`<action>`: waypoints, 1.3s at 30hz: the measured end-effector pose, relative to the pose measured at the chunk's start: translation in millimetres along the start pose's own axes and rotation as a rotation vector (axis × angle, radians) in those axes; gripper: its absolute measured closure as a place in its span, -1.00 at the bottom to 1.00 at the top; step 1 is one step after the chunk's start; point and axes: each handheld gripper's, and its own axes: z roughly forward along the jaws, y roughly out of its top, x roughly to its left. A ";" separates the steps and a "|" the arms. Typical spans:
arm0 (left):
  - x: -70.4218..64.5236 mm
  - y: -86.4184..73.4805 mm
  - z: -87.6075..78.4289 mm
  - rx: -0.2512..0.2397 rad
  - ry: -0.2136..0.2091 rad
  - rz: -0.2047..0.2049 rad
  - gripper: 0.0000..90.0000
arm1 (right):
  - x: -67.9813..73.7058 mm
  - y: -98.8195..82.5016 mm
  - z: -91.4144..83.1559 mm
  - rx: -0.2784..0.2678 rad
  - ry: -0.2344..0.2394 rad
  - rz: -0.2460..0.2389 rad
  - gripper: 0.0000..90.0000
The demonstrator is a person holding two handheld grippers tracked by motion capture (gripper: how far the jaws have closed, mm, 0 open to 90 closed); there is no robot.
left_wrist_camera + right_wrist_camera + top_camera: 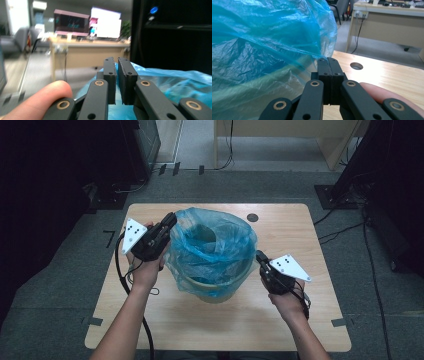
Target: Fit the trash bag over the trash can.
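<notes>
Both grippers pinch blue bag (210,245).

Grey floor (60,285), wooden desks (82,53) behind, apparently a bright screen (106,23).

Readable text: none in any view.
Grey plates on the grippers (134,232): black dots only, no letters or numbers.
Floor mark left of the table (109,238): dark tape shaped somewhat like a "7", possibly just a corner marker.
Bright screens on the far desk (106,25): too blurred to read.
Blue bag (212,245): no print can be seen.
</notes>
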 end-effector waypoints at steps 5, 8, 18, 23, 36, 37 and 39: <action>17.7 -31.1 21.6 0.128 0.007 -0.138 0.91 | 0.4 -10.8 16.9 0.066 -0.011 -0.004 1.00; 26.6 -44.9 22.6 0.147 -0.022 -0.273 0.93 | 0.6 -19.9 24.4 0.093 -0.014 -0.007 1.00; 19.3 -70.6 0.3 0.185 -0.099 -0.337 1.00 | -1.3 -33.6 21.7 0.090 0.001 0.017 1.00; 4.5 -78.1 -20.3 0.148 -0.084 -0.235 1.00 | 4.0 -37.3 15.0 0.038 0.025 0.003 1.00; -16.4 -98.5 -73.2 0.112 -0.152 -0.172 1.00 | -3.0 -39.6 18.8 -0.004 0.039 0.048 1.00; -13.6 -99.1 -72.9 0.109 -0.145 -0.191 1.00 | -3.8 -39.7 21.1 -0.004 0.042 0.058 1.00; -9.7 -99.0 -71.6 0.106 -0.130 -0.219 1.00 | -4.6 -40.9 24.8 -0.002 0.043 0.081 1.00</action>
